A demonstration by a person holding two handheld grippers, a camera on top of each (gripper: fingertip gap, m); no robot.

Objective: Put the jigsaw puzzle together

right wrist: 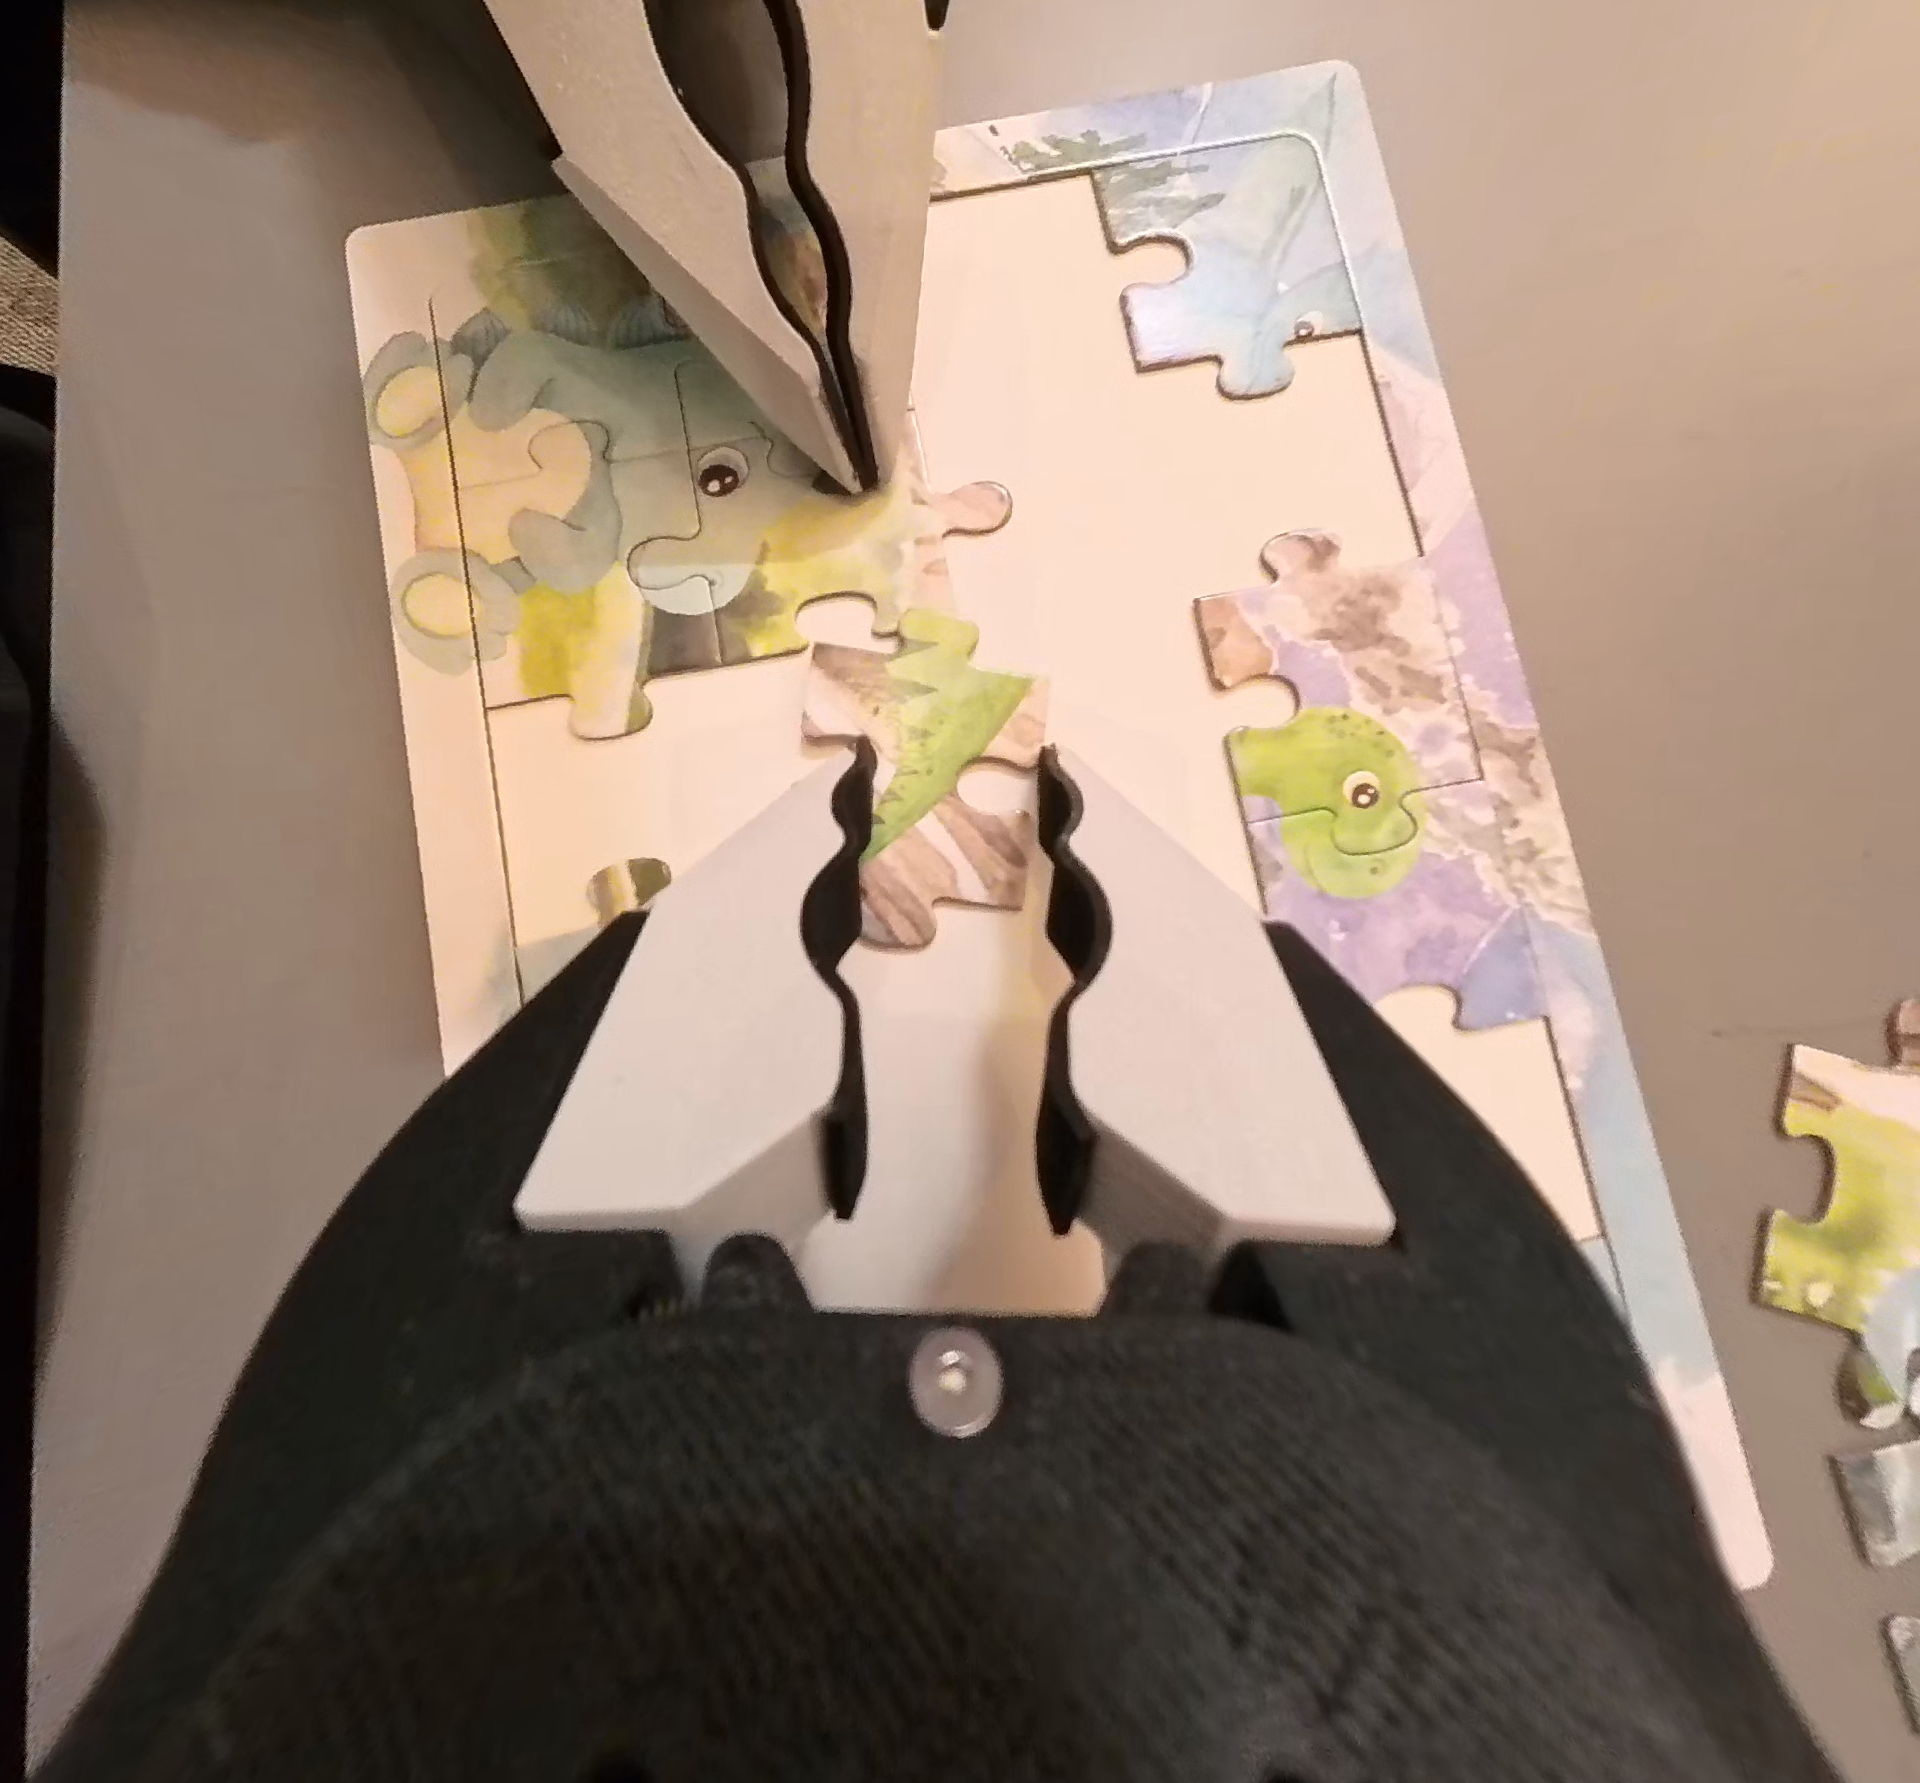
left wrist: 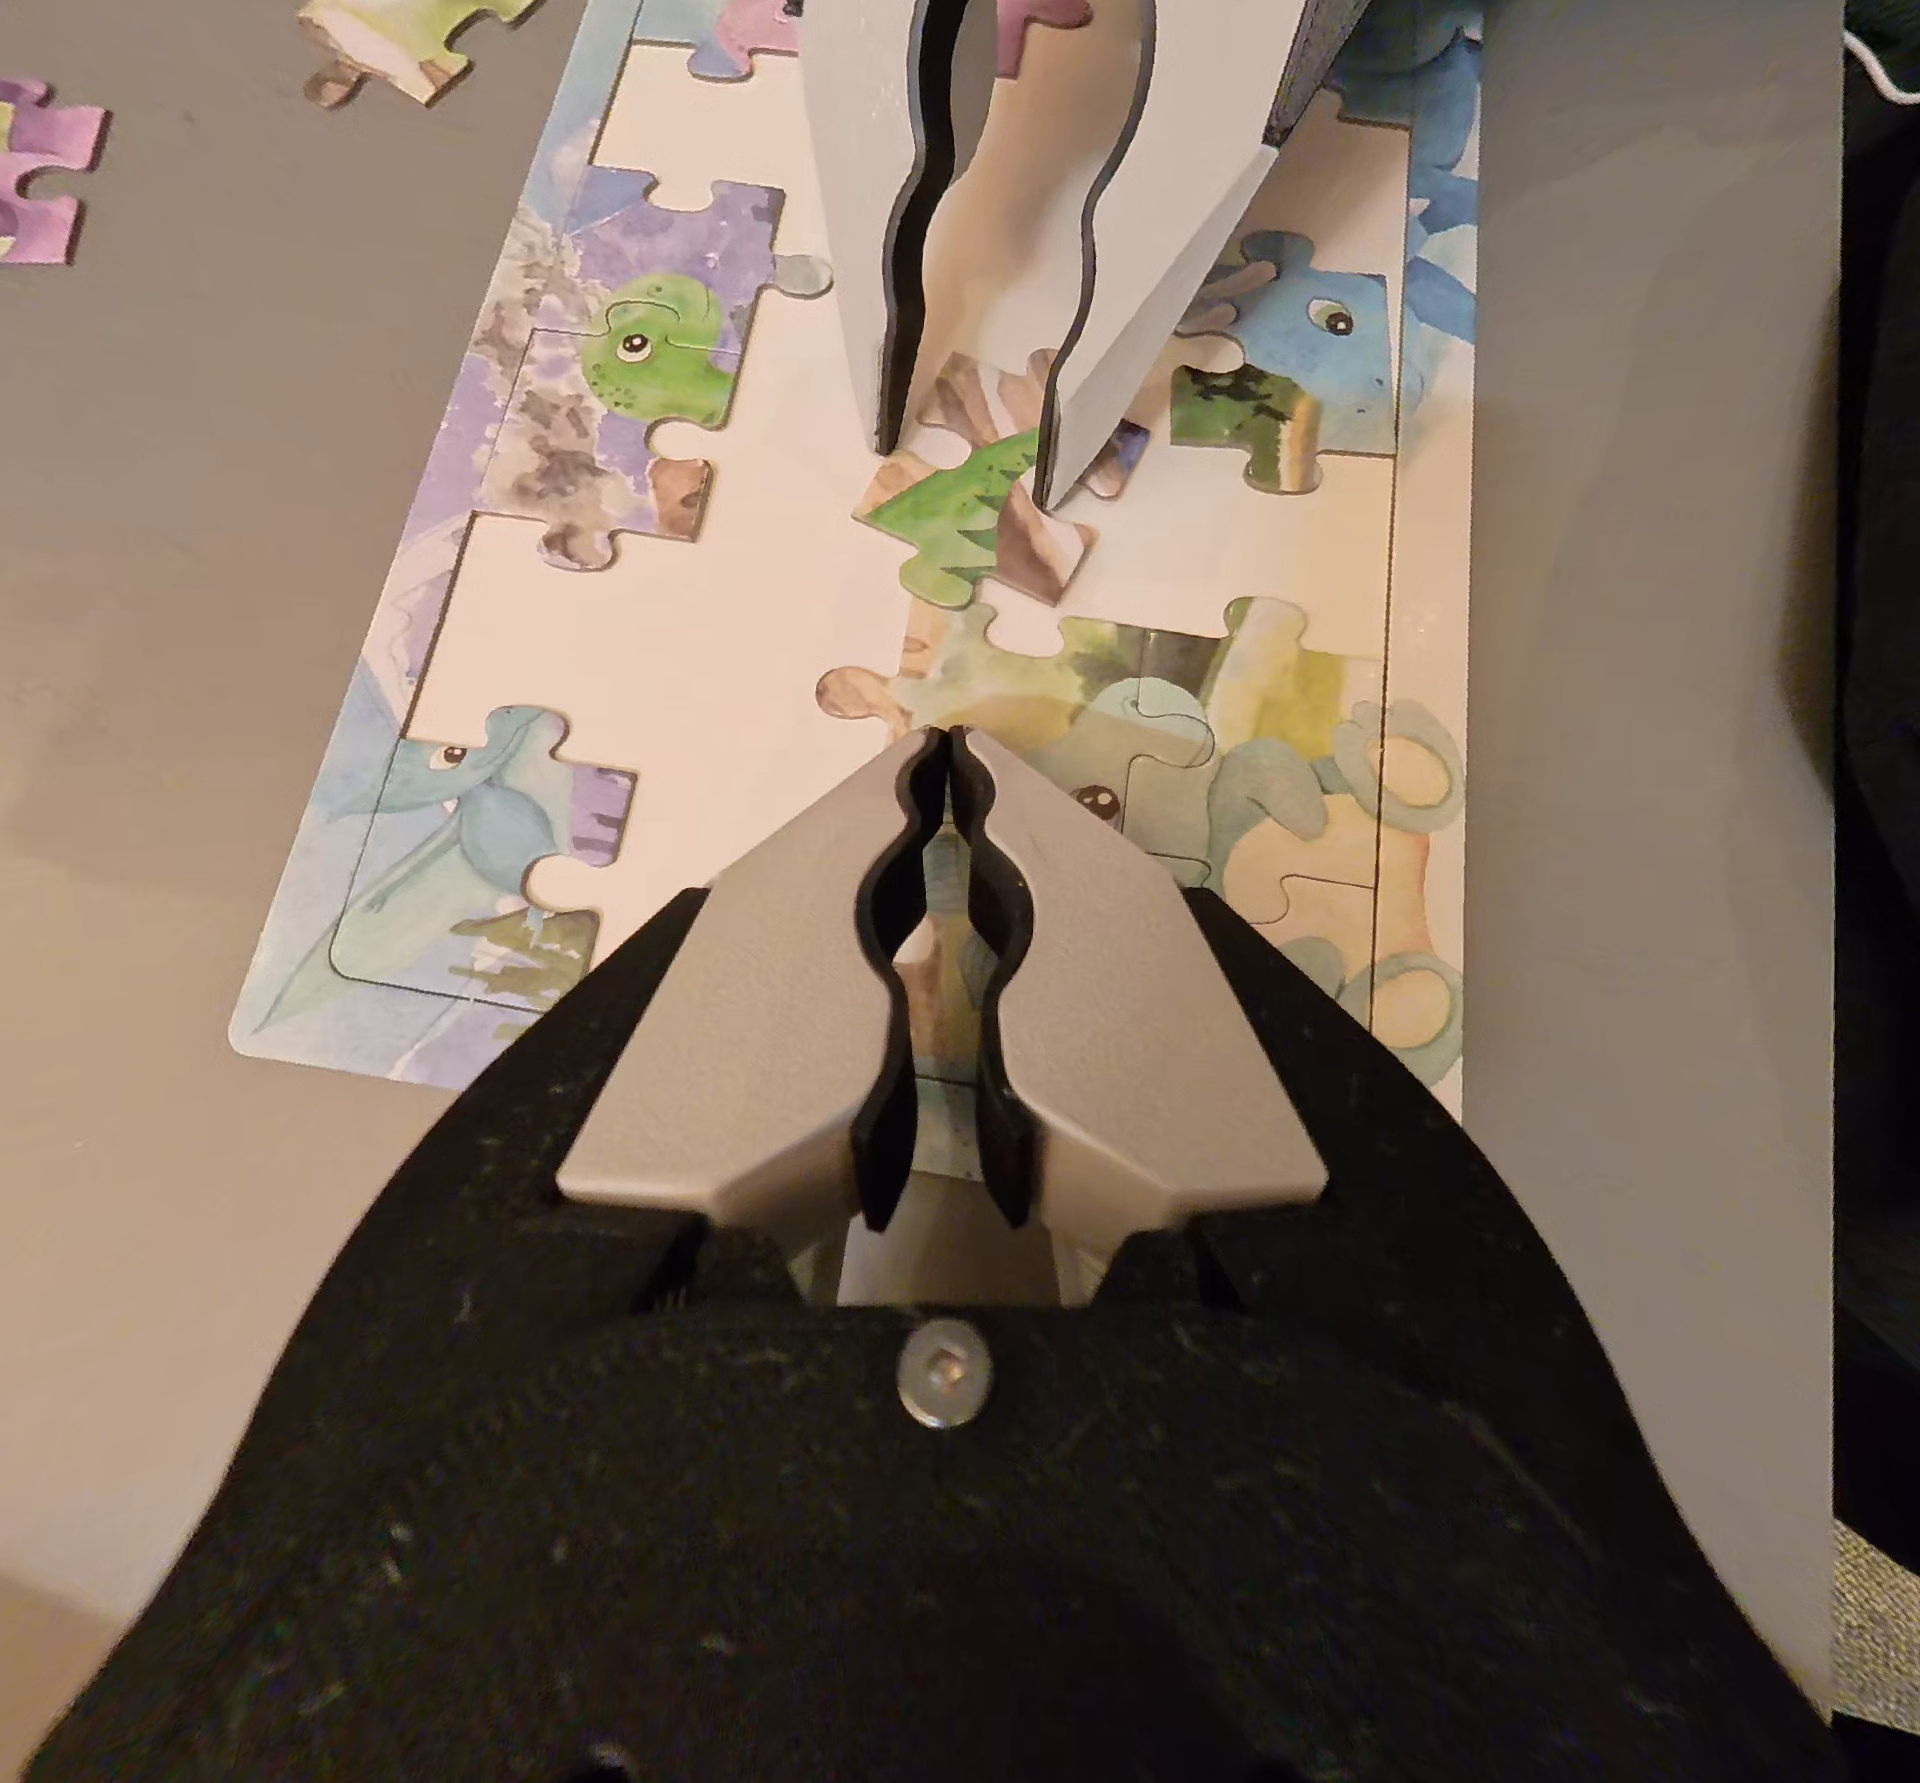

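The puzzle board lies on a grey table and also shows in the right wrist view. A loose piece with a green spiky shape lies tilted on the bare middle of the board. My right gripper is open, its tips at the piece's two sides and over it, and it comes in from the top in the left wrist view. My left gripper is shut and empty, its tip down on the placed cluster with the blue-green creature; it shows again on that cluster.
Placed pieces: a green dinosaur head, a blue dinosaur head, a pale blue corner piece. Loose pieces lie on the table beside the board. The table edge runs close along the board's cluster side. Some 6 cm of space lies between my two pairs of fingers. From my right tips it is roughly 6 cm to the green dinosaur head; from my left, 11 cm.
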